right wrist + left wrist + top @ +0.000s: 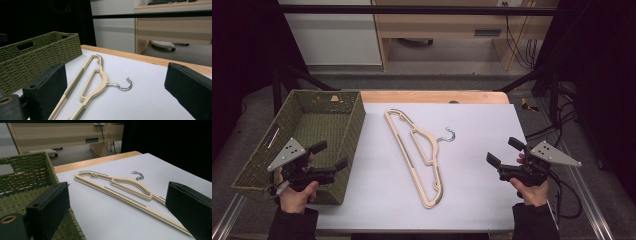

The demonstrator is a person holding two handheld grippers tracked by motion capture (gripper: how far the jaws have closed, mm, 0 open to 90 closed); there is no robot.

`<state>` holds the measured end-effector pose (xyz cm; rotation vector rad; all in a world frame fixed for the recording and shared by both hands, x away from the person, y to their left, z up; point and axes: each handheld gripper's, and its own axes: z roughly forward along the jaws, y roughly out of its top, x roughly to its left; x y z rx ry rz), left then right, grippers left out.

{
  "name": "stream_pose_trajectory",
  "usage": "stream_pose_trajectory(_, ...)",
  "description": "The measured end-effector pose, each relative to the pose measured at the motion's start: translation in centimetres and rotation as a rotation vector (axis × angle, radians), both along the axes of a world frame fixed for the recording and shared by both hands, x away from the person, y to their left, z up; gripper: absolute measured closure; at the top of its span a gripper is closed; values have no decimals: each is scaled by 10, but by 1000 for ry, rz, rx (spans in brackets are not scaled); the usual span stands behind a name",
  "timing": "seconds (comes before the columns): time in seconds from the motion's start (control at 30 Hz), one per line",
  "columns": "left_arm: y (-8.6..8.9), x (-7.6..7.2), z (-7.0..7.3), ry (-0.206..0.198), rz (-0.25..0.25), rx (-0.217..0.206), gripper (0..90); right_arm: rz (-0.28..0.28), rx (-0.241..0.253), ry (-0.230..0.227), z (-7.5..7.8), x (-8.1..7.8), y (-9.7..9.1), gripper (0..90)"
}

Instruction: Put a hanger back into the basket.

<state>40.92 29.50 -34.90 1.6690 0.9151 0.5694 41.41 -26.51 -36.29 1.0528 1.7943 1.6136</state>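
A cream plastic hanger (417, 155) with a metal hook (448, 135) lies flat on the white table surface (472, 175), running from back left to front centre. It lies ahead in the left gripper view (120, 190) and in the right gripper view (90, 82). My left gripper (332, 156) hovers open over the front right corner of the green woven basket (312, 125), with nothing between its jaws. My right gripper (501, 151) is open and empty near the table's right edge, pointing toward the hanger from a distance.
The basket (27, 175) looks empty and takes up the left side of the table. A wooden edge (432, 96) borders the back of the table. Cabinets and cables stand beyond it. Black frame rails run down both sides.
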Motion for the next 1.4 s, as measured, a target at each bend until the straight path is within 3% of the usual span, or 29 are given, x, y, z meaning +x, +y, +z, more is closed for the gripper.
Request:
stream_pose_trajectory(0.37, 4, 1, -1, 6, 1, -24, 56, 6, -19, 28, 0, 3, 18, 66)
stream_pose_trajectory(0.67, 5, 3, -3, 11, 7, -30, 60, 62, -69, 93, -10, 10, 61, 126)
stream_pose_trajectory(0.87, 4, 4, -3, 14, 6, -19, 60, 89, -101, 182, -22, 24, 83, 212)
stream_pose_trajectory(1.0, 3, 4, -4, 16, 10, -21, 60, 104, -131, 211, -29, 32, 91, 246)
stream_pose_trajectory(1.3, 3, 5, -6, 17, 16, -17, 59, 111, -188, 314, -62, 51, 118, 320)
stream_pose_trajectory(1.37, 4, 4, -5, 15, 19, -19, 60, 101, -217, 375, -74, 53, 126, 355)
stream_pose_trajectory(1.4, 4, 4, -5, 14, 17, -20, 60, 101, -217, 375, -74, 53, 126, 355)
